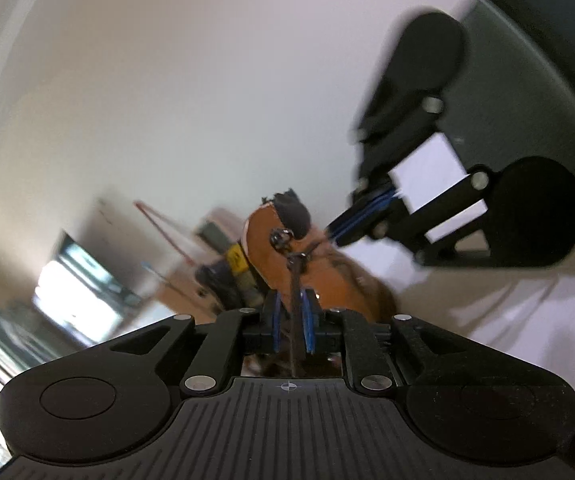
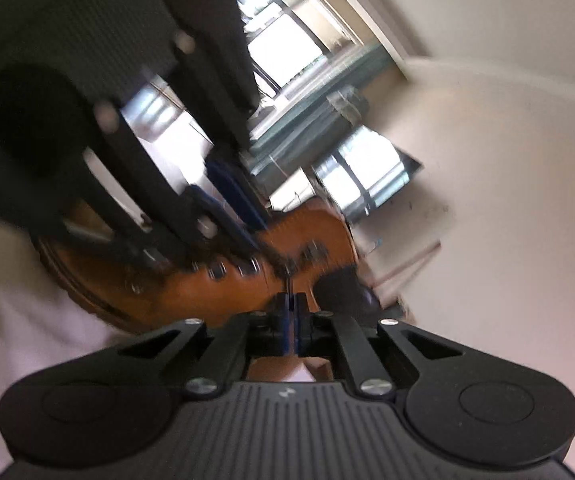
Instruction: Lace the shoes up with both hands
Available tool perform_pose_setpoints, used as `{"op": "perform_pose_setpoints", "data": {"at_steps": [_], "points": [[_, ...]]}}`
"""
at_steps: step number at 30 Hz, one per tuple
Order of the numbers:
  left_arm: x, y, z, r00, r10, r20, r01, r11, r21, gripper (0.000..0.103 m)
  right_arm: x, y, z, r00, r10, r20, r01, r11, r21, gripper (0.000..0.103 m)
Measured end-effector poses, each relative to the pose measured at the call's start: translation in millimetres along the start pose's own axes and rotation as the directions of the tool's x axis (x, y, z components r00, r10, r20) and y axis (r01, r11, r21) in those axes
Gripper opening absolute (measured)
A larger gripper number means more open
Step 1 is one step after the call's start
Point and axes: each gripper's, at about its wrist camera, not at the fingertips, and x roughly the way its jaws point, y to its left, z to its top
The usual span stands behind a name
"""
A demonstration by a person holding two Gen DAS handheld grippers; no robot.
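A tan leather boot with metal lace hooks lies close ahead of both grippers; its side and row of eyelets show in the right wrist view. A dark lace runs from a hook down between the blue pads of my left gripper, whose jaws stand slightly apart without pressing on it. My right gripper has its pads together on a thin lace end. It also shows from the side as the right gripper at the boot's top. The left gripper reaches in over the eyelets.
The boot rests on a white cloth surface. Behind it sit a yellow-and-black object and cardboard-coloured clutter. Bright windows and pale walls fill the background. Both views are motion-blurred.
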Motion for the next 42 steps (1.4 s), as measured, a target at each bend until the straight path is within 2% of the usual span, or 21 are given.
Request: {"op": "perform_pose_setpoints", "data": {"at_steps": [1, 3, 8, 12, 16, 18, 21, 23, 26, 30, 33, 34, 38, 42], "points": [[-1.7, 3.7, -3.1, 1.000, -0.011, 0.005, 0.011, 1.000, -0.026, 0.030, -4.3, -2.7, -8.1, 0.999, -0.013, -0.031, 0.014, 0.999, 0.031, 0.002], [-7.5, 16.7, -15.4, 0.999, -0.033, 0.022, 0.035, 0.993, -0.110, 0.037, -12.0, -6.9, -23.2, 0.995, -0.033, -0.091, 0.040, 0.996, 0.081, 0.002], [-5.5, 46.9, -53.3, 0.997, -0.023, -0.069, 0.005, 0.967, -0.255, 0.037, -39.9, -11.8, -64.7, 0.961, -0.088, -0.260, 0.140, 0.972, 0.188, 0.002], [10.2, 73.3, -89.2, 0.989, -0.063, -0.134, 0.008, 0.928, -0.373, 0.037, -63.7, -11.4, -85.9, 0.925, -0.134, -0.355, 0.228, 0.944, 0.239, 0.002], [22.9, 87.8, -115.8, 0.982, -0.119, -0.150, 0.039, 0.892, -0.451, 0.038, -74.2, -13.8, -104.0, 0.887, -0.157, -0.434, 0.296, 0.916, 0.272, 0.002], [31.6, 95.9, -131.3, 0.978, -0.138, -0.159, 0.045, 0.874, -0.484, 0.038, -73.2, -15.6, -106.3, 0.885, -0.132, -0.446, 0.281, 0.916, 0.287, 0.002], [27.6, 100.2, -139.2, 0.978, -0.116, -0.173, 0.021, 0.880, -0.475, 0.038, -75.3, -9.9, -102.2, 0.885, -0.133, -0.446, 0.280, 0.917, 0.284, 0.004], [26.5, 105.7, -145.5, 0.979, -0.087, -0.182, -0.008, 0.885, -0.466, 0.040, -74.9, -6.0, -98.0, 0.879, -0.150, -0.453, 0.296, 0.915, 0.273, 0.011], [36.9, 110.7, -157.0, 0.976, -0.057, -0.211, -0.038, 0.906, -0.421, 0.042, -75.3, -3.3, -86.1, 0.885, -0.156, -0.438, 0.310, 0.900, 0.306, 0.022], [52.6, 107.6, -168.1, 0.972, -0.082, -0.220, -0.008, 0.924, -0.382, 0.040, -71.7, 8.4, -75.2, 0.919, -0.112, -0.378, 0.260, 0.893, 0.367, 0.045], [54.2, 108.2, -170.2, 0.976, -0.090, -0.200, 0.006, 0.924, -0.383, 0.041, -63.1, 16.9, -54.1, 0.945, -0.067, -0.321, 0.204, 0.887, 0.415, 0.049], [55.4, 108.5, -170.2, 0.976, -0.089, -0.197, 0.007, 0.924, -0.383, 0.042, -58.4, 18.4, -47.7, 0.952, -0.051, -0.303, 0.185, 0.882, 0.434, 0.053], [57.5, 108.9, -169.7, 0.976, -0.081, -0.203, -0.003, 0.924, -0.383, 0.045, -48.7, 27.8, -29.6, 0.966, -0.013, -0.260, 0.137, 0.875, 0.464, 0.058], [59.2, 108.7, -167.7, 0.975, -0.048, -0.218, -0.037, 0.929, -0.368, 0.053, -26.6, 33.4, -10.1, 0.974, 0.014, -0.227, 0.098, 0.875, 0.475, 0.061]]}}
